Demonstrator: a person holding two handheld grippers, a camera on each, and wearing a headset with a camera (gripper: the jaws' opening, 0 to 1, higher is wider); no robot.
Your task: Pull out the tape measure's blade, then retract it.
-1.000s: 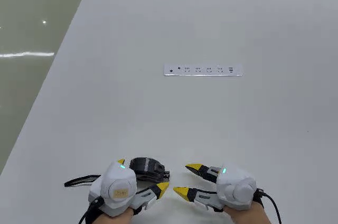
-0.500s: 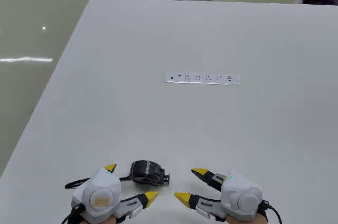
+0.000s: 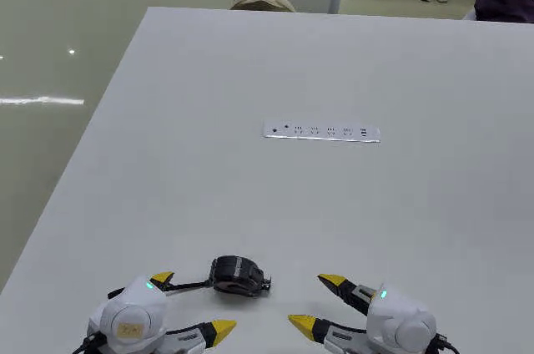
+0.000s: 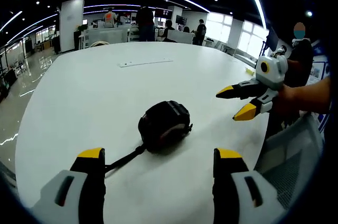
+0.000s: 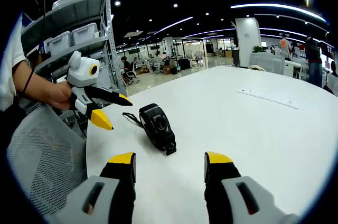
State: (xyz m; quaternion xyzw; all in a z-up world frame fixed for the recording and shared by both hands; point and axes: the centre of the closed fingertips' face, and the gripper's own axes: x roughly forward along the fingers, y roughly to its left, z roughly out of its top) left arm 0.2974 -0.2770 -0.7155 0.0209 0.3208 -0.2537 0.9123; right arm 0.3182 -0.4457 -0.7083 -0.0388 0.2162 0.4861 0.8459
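Lying on the smooth white table (image 3: pixel 334 204), the rounded black tape measure (image 3: pixel 238 275) trails a thin strap (image 3: pixel 188 285), between the left gripper (image 3: pixel 193 302) and right gripper (image 3: pixel 315 300). Both yellow-tipped claws gape wide, gripping nothing.

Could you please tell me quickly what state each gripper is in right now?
Left gripper: open, holding nothing; the tape measure lies free on the table.
Right gripper: open, holding nothing.

My left tool (image 3: pixel 191 303) and right tool (image 3: pixel 315 301) are white with yellow tips. Between them, the tape measure (image 3: pixel 238 275) is black; the surface (image 3: pixel 250 187) is plain white.
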